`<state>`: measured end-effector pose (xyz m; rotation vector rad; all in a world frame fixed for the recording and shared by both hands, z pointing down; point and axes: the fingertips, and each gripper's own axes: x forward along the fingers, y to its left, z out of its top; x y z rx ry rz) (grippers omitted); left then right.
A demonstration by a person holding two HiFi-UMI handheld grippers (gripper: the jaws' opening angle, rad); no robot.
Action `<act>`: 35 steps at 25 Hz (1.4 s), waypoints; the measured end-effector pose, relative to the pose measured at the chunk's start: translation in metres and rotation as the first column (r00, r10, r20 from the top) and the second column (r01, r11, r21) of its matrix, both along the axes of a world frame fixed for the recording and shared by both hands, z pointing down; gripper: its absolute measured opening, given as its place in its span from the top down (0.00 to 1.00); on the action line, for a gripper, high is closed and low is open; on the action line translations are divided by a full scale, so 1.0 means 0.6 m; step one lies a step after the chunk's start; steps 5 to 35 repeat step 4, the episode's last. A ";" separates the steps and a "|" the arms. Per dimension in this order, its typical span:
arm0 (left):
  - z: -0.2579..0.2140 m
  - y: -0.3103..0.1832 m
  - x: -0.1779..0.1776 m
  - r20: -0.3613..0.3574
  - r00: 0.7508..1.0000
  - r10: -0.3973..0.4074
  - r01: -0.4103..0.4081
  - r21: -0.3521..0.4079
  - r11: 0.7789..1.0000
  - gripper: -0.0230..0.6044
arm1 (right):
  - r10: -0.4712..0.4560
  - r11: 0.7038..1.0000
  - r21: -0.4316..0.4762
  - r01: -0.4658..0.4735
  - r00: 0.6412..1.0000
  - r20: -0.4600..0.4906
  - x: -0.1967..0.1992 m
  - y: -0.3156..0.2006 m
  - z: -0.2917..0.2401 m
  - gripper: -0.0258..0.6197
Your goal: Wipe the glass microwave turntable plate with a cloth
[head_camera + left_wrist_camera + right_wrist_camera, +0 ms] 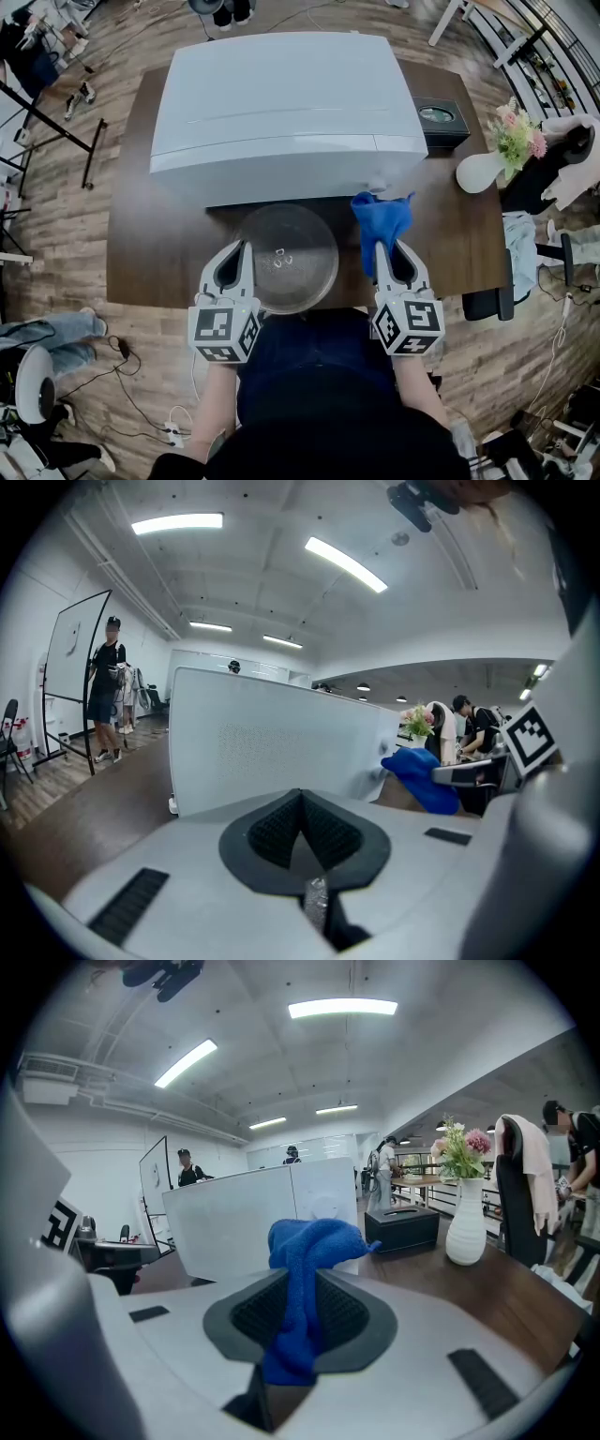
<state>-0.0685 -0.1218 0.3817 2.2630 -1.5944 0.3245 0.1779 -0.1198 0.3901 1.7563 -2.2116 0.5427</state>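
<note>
- Desk [150,253]: dark wood, carries every item listed.
- Left gripper [244,248]: near the front edge, left of centre. Jaws are drawn together on the left rim of the plate, and a sliver of glass shows between the pads.
- Glass turntable plate [292,255]: clear and round, just right of the left gripper. Its near edge overhangs the front of the desk. It lies directly in front of the microwave [281,112], a large white box set behind it.
- Blue cloth [382,220]: bunched, just beside the plate's right edge and apart from it. It stands up out of the right gripper's tips.
- Right gripper [389,253]: jaws clamped on the cloth's lower part.
- Black box [439,117]: beside the microwave's right side.
- White vase [480,172]: far right edge, holds flowers [518,131].
</note>
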 end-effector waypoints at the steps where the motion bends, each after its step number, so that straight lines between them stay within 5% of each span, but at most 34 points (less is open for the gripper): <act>1: 0.000 0.000 0.000 0.000 1.000 -0.001 0.001 0.000 1.000 0.96 | 0.001 1.000 -0.001 -0.001 1.000 0.001 0.000 0.000 0.001 0.85; 35: 0.000 -0.001 -0.001 0.001 1.000 -0.004 0.004 0.000 1.000 0.96 | 0.003 1.000 -0.004 -0.003 1.000 0.002 0.000 0.002 0.002 0.85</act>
